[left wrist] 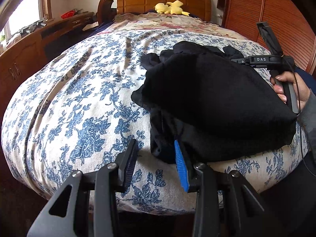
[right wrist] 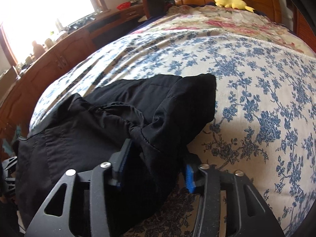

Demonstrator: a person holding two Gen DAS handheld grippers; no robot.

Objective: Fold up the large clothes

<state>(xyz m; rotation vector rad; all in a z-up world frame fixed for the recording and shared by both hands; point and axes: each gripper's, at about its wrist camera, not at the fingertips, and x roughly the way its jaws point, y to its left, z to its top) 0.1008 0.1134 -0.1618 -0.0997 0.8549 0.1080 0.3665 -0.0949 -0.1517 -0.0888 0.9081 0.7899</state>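
— What is closest to us here?

— The left gripper, low over the near edge of the bed. Its jaws stand partly apart, and between them I see only the blue-flowered bedcover. The blue-padded finger lies against the edge of the black garment, but the dark pad on the other side is clear of it, so nothing is pinched there.

— And the other tool?

— The right gripper has a thick fold of the black garment between its fingers. The jaws are about half apart. The cloth fills the gap and hides most of both pads, so I cannot tell if they press on it or only stand around it.

— Where is the garment itself?

— It lies bunched on the bedcover, at the near end of the bed, toward the right side in the left wrist view. One part is raised in a mound. A hand holds the handle of the right tool just beside that mound.

— What else is in the room?

— A yellow plush toy lies by the wooden headboard, well apart from the garment. A wooden desk runs along the window side.
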